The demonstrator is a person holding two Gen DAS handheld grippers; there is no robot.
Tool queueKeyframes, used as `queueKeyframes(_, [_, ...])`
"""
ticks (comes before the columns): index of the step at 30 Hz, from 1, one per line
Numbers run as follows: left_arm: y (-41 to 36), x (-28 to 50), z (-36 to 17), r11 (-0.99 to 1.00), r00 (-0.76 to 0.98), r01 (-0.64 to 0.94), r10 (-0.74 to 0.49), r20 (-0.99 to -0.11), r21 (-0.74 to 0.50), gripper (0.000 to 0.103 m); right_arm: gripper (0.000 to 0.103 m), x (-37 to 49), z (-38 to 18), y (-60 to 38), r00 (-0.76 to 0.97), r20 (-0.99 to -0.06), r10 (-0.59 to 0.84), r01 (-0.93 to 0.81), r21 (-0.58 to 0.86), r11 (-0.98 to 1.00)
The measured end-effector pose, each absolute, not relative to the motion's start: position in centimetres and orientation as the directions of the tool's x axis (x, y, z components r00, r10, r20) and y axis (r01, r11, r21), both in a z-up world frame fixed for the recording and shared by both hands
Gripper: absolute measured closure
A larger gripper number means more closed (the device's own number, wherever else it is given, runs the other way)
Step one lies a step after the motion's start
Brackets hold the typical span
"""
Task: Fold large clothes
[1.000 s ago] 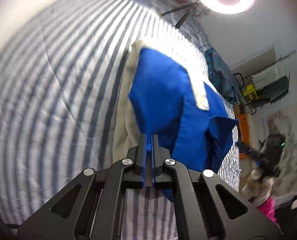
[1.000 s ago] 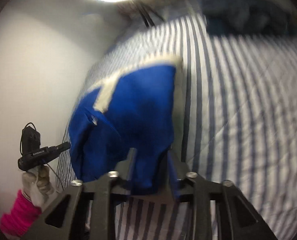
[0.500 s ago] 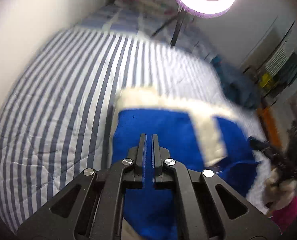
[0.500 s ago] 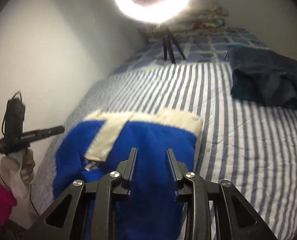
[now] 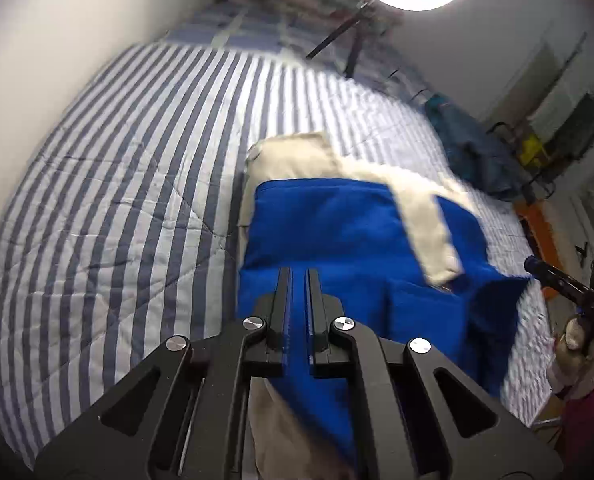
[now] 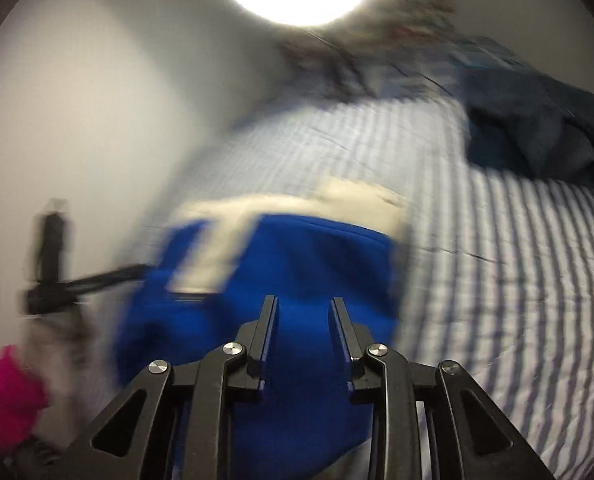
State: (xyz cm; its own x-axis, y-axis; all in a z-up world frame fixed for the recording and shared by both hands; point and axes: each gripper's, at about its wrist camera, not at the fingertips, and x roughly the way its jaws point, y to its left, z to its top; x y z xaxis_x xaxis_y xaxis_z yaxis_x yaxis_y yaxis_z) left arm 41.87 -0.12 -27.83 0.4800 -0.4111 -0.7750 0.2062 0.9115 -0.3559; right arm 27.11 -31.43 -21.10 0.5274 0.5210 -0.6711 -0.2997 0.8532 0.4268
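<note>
A blue garment with cream panels [image 5: 337, 232] lies folded on the striped bed [image 5: 117, 200]. My left gripper [image 5: 299, 270] sits over its near edge. It is shut on the garment, and blue and cream cloth rises up under its base. In the blurred right wrist view the same garment [image 6: 317, 256] lies under my right gripper [image 6: 303, 299]. That gripper's fingers stand apart with bare inner faces, so it is open above the blue cloth. A gloved hand [image 5: 581, 340] in a pink sleeve holds the right tool at the bed's right edge.
A pile of dark blue clothes [image 5: 477, 156] [image 6: 537, 132] lies further back on the bed. A lit ring light [image 5: 413, 2] on a tripod stands at the bed's head, near folded bedding. A white wall runs along the left. A rack [image 5: 557, 120] stands at the right.
The garment hung lifted from both grippers and now lies on the bed. The right gripper has let go of its bunch of cloth, and both views have tilted up towards the bed's head.
</note>
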Motion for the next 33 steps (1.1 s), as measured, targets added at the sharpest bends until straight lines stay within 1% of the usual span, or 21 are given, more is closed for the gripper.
queueKeyframes(3, [0.2, 40.4, -27.0, 0.884, 0.480, 0.219, -0.466, -0.743, -0.413, 0.101, 0.076, 25.1, -19.5, -28.4, 0.456, -0.617, 0.641, -0.465, 0.450, 0.763])
queueKeyframes(5, [0.0, 39.9, -26.8, 0.864, 0.474, 0.230, -0.501, -0.724, -0.448, 0.101, 0.076, 24.6, -19.6, -25.9, 0.422, -0.630, 0.652, -0.525, 0.417, 0.742])
queueKeyframes(7, [-0.5, 39.4, -26.7, 0.848, 0.462, 0.250, -0.528, -0.712, -0.467, 0.101, 0.076, 25.8, -20.5, -24.6, 0.437, -0.671, 0.599, -0.509, 0.364, 0.780])
queueKeyframes(9, [-1.8, 39.0, -26.8, 0.846, 0.447, 0.287, -0.533, -0.719, -0.449, 0.101, 0.075, 27.5, -22.0, -25.1, 0.450, -0.699, 0.556, -0.447, 0.363, 0.818])
queueKeyframes(11, [-3.2, 38.3, -27.8, 0.868, 0.437, 0.329, -0.490, -0.755, -0.373, 0.101, 0.069, 29.0, -24.1, -26.2, 0.468, -0.749, 0.469, -0.352, 0.329, 0.876])
queueKeyframes(12, [-3.6, 37.9, -28.5, 0.871, 0.422, 0.330, -0.481, -0.768, -0.364, 0.101, 0.066, 29.9, -25.3, -26.9, 0.467, -0.774, 0.428, -0.317, 0.306, 0.898])
queueKeyframes(13, [-3.8, 37.8, -29.7, 0.875, 0.393, 0.322, -0.471, -0.790, -0.362, 0.101, 0.069, 30.4, -26.8, -27.7, 0.454, -0.803, 0.385, -0.270, 0.288, 0.919])
queueKeyframes(14, [-3.9, 37.8, -30.8, 0.877, 0.372, 0.310, -0.468, -0.802, -0.367, 0.101, 0.070, 30.3, -28.2, -28.3, 0.436, -0.806, 0.399, -0.244, 0.321, 0.915])
queueKeyframes(16, [-3.6, 37.9, -31.3, 0.869, 0.364, 0.307, -0.484, -0.796, -0.388, 0.101, 0.070, 29.7, -28.3, -28.3, 0.435, -0.800, 0.414, -0.258, 0.329, 0.908])
queueKeyframes(18, [-3.3, 38.2, -30.6, 0.863, 0.347, 0.306, -0.495, -0.797, -0.402, 0.101, 0.067, 29.5, -27.2, -27.8, 0.410, -0.821, 0.398, -0.314, 0.282, 0.906])
queueKeyframes(19, [-2.8, 38.5, -30.0, 0.858, 0.349, 0.293, -0.506, -0.789, -0.421, 0.100, 0.061, 29.1, -26.2, -28.1, 0.422, -0.810, 0.408, -0.335, 0.278, 0.900])
queueKeyframes(20, [-2.1, 38.8, -29.5, 0.852, 0.358, 0.281, -0.520, -0.776, -0.442, 0.096, 0.055, 28.7, -25.1, -29.0, 0.446, -0.782, 0.436, -0.337, 0.305, 0.891])
queueKeyframes(21, [-1.1, 39.3, -28.7, 0.844, 0.380, 0.258, -0.537, -0.753, -0.471, 0.081, 0.042, 28.5, -24.7, -29.6, 0.461, -0.763, 0.454, -0.333, 0.326, 0.885])
queueKeyframes(22, [0.0, 39.8, -28.1, 0.838, 0.407, 0.229, -0.545, -0.733, -0.495, 0.071, 0.033, 28.2, -23.8, -30.9, 0.489, -0.733, 0.473, -0.319, 0.354, 0.879])
queueKeyframes(23, [1.1, 40.2, -27.7, 0.830, 0.437, 0.199, -0.552, -0.711, -0.522, 0.051, 0.031, 28.1, -23.2, -32.2, 0.519, -0.706, 0.483, -0.303, 0.376, 0.876])
queueKeyframes(24, [1.9, 40.4, -27.6, 0.821, 0.456, 0.176, -0.557, -0.694, -0.543, 0.043, 0.026, 28.1, -23.0, -32.8, 0.534, -0.692, 0.486, -0.289, 0.391, 0.874])
queueKeyframes(25, [3.1, 41.0, -27.6, 0.805, 0.475, 0.133, -0.564, -0.675, -0.578, 0.042, 0.019, 28.2, -22.8, -34.1, 0.553, -0.675, 0.489, -0.259, 0.418, 0.871])
queueKeyframes(26, [4.0, 41.5, -27.9, 0.788, 0.477, 0.102, -0.574, -0.665, -0.607, 0.042, 0.016, 28.5, -22.8, -35.4, 0.568, -0.659, 0.493, -0.228, 0.450, 0.864])
queueKeyframes(29, [5.7, 43.4, -30.1, 0.707, 0.429, -0.002, -0.638, -0.640, -0.707, 0.040, 0.002, 29.0, -23.9, -37.0, 0.566, -0.643, 0.516, -0.161, 0.528, 0.834])
queueKeyframes(31, [6.2, 44.1, -32.4, 0.651, 0.374, -0.058, -0.689, -0.621, -0.757, 0.040, 0.000, 29.3, -25.3, -37.4, 0.535, -0.657, 0.531, -0.133, 0.555, 0.821])
queueKeyframes(33, [6.7, 44.6, -34.2, 0.620, 0.348, -0.108, -0.708, -0.614, -0.777, 0.040, 0.000, 29.9, -26.8, -37.2, 0.498, -0.677, 0.542, -0.113, 0.569, 0.815])
